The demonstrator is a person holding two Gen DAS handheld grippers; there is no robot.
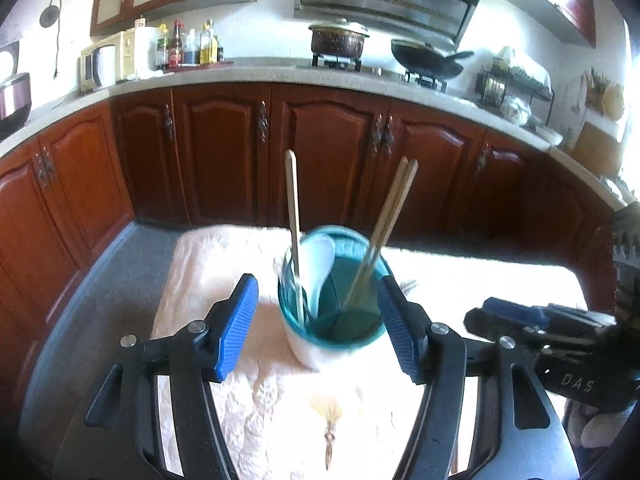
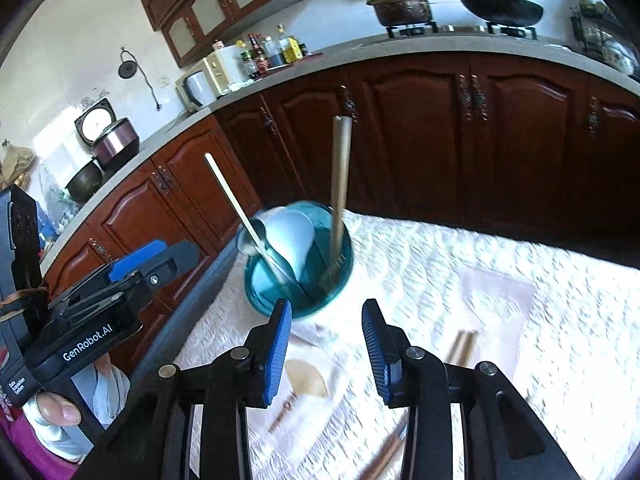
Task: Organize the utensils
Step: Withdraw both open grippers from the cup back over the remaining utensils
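Note:
A teal utensil cup [image 1: 340, 320] stands on the white cloth. It holds a white spoon [image 1: 318, 268], one single chopstick [image 1: 294, 220] and a pair of chopsticks [image 1: 394, 212]. My left gripper [image 1: 318, 320] is open, its blue pads on either side of the cup; whether they touch is unclear. In the right wrist view the cup [image 2: 298, 280] is just ahead of my right gripper [image 2: 326, 344], which is open and empty. More wooden chopsticks [image 2: 460, 346] lie blurred on the cloth near the right gripper. The right gripper also shows in the left wrist view [image 1: 520, 316].
The table is covered by a white quilted cloth [image 2: 480, 264] with a clear plastic bag [image 2: 500, 300] on it. Dark wood cabinets [image 1: 320, 152] and a counter with stove, pots and bottles run behind. The table's left edge drops to the grey floor [image 1: 100, 300].

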